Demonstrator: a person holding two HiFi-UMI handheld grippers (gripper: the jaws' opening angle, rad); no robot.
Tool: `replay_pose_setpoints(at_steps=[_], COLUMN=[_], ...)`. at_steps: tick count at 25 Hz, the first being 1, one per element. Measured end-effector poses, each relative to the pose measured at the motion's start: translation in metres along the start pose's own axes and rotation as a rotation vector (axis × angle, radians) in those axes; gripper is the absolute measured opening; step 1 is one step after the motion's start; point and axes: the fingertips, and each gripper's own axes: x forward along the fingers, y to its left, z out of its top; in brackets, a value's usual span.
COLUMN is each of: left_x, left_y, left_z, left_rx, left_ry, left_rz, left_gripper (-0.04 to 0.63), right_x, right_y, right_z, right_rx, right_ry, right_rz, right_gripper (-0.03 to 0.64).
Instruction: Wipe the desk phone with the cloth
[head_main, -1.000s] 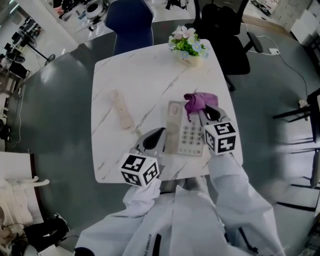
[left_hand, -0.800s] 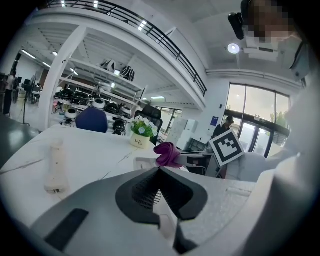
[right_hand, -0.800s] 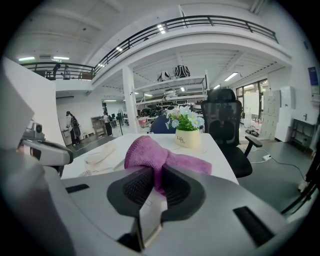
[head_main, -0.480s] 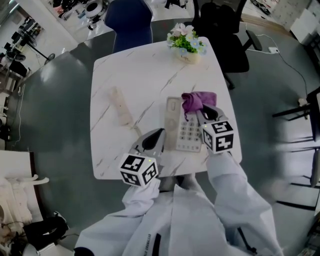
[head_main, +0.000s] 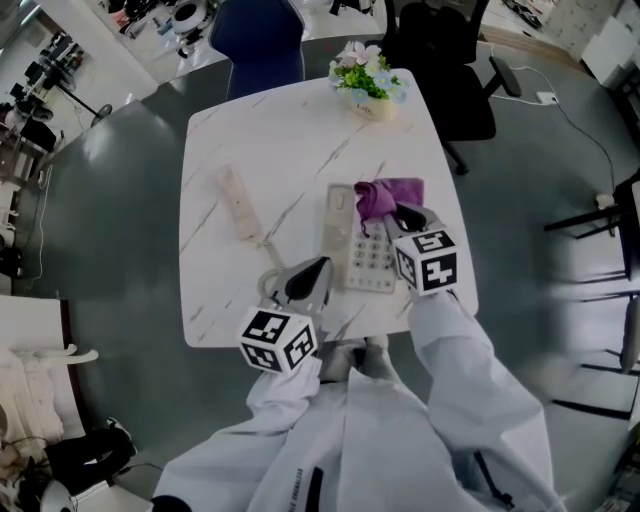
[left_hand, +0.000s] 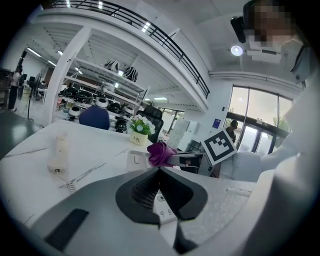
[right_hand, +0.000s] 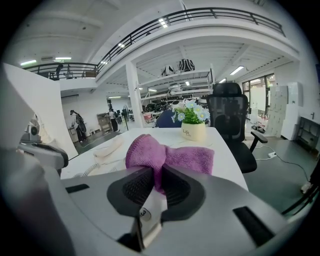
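1. Desk phone (head_main: 362, 258) lies flat on the near right part of the white marble table (head_main: 290, 140), between the two grippers, with its keypad facing up.
2. Left gripper (head_main: 316, 268) sits just beside the phone's near left edge. Its own view shows the jaws pressed together with nothing between them and the phone's keys just beyond.
3. Right gripper (head_main: 402, 216) is over the phone's far right side. Its jaws pinch a bunched fold of the purple cloth (head_main: 386, 195).
4. The cloth rests at the phone's far right corner, and its loose end spreads flat on the table beyond.
5. A cream handset (head_main: 238, 203) lies off the phone, well to its left, and a coiled cord (head_main: 268, 262) trails from it toward the phone.
6. A small pot of flowers (head_main: 368, 85) stands near the table's far edge.
7. A blue chair (head_main: 260, 45) and a black chair (head_main: 450, 60) stand past the table.
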Motion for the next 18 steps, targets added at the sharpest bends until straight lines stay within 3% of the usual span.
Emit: replay_pose_setpoints(at_steps=[18], left_x=[-0.017], left_y=[-0.014], left_z=[-0.004], left_rx=[0.016], left_ry=[-0.018], left_rz=[0.023], left_gripper=[-0.002], right_x=[-0.012], right_y=[0.016], right_z=[-0.018], right_rx=[-0.034], right_ry=[0.079], right_rz=[0.042], right_gripper=[0.032])
